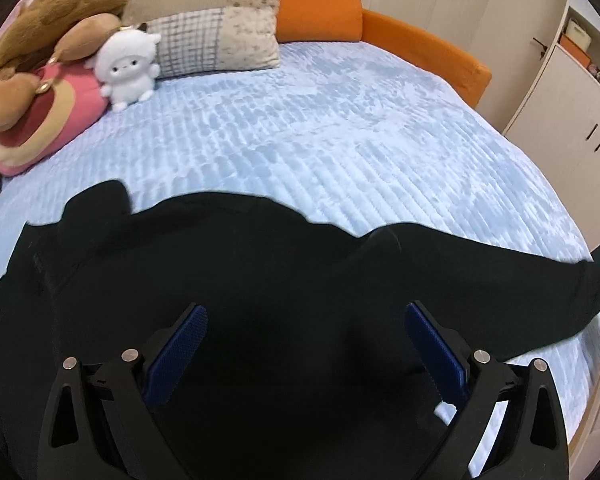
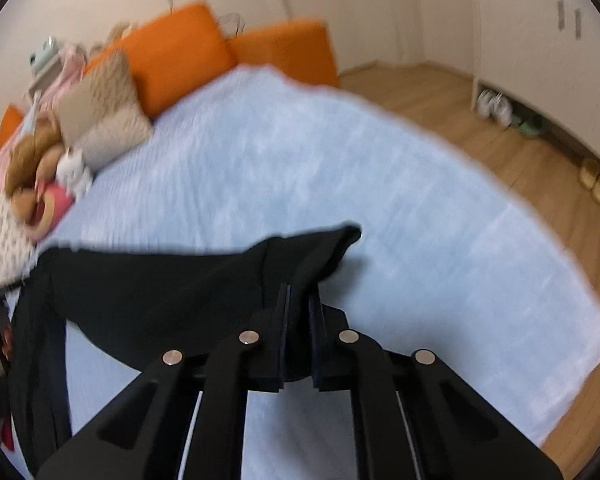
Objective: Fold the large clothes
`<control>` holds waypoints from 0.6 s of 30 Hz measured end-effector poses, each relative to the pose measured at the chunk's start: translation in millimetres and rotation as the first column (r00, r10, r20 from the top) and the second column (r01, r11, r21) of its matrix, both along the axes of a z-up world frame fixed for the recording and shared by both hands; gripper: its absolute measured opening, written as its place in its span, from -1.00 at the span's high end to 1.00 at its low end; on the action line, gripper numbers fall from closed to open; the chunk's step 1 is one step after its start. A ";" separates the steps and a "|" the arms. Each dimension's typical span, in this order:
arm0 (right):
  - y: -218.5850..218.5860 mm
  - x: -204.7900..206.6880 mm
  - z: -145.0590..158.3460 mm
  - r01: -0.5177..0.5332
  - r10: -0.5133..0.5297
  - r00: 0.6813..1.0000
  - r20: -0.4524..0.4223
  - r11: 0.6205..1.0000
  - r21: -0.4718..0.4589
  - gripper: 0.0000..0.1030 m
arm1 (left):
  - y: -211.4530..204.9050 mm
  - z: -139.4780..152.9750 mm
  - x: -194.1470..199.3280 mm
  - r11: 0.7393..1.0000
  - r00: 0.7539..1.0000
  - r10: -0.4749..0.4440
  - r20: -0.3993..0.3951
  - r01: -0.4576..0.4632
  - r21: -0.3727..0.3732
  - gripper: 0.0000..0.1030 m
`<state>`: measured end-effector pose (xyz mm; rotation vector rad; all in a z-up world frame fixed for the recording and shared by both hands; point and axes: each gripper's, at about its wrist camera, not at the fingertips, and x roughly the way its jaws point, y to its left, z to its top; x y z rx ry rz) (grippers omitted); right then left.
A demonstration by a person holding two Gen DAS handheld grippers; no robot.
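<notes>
Fingers first: left gripper (image 1: 302, 354) spread wide above the black garment (image 1: 236, 280), blue pads (image 1: 179, 354) clear of the cloth. Right gripper (image 2: 299, 312) fingers pinching a bunched fold of the garment (image 2: 160, 284), cloth filling the narrow gap between them.

Bed (image 1: 340, 140), pale blue ribbed cover, takes up most of both views. Garment lies spread across its near part, one sleeve (image 1: 520, 292) trailing toward the bed's right edge. Orange cushions (image 1: 320, 0) at the head. Patterned pillows (image 1: 216, 36) beside them. Plush toys (image 1: 56, 60) in the far-left corner, the white one (image 1: 126, 68) smallest. Right view blurred.
</notes>
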<state>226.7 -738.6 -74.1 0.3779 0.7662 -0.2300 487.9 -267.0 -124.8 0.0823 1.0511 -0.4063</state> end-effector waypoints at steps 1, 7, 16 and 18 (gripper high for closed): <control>-6.3 0.8 14.9 0.014 -0.014 1.000 0.028 1.000 -0.001 0.84 | -4.1 0.0 4.6 1.000 1.000 -0.006 -0.010 0.006 -0.010 -0.94; 4.1 15.9 90.4 -0.014 0.028 0.990 0.135 0.994 -0.111 0.84 | -14.3 -12.8 28.3 0.999 0.990 -0.006 -0.139 -0.002 -0.052 -0.59; 44.2 11.2 117.0 -0.126 0.151 0.961 0.233 0.985 -0.118 0.83 | -21.3 -53.9 47.6 0.998 0.960 0.019 -0.280 -0.037 -0.059 -0.69; 67.3 3.2 133.9 -0.186 0.219 0.932 0.288 0.973 -0.138 0.83 | -24.9 -55.0 52.0 0.998 0.958 0.023 -0.286 -0.038 -0.046 -0.68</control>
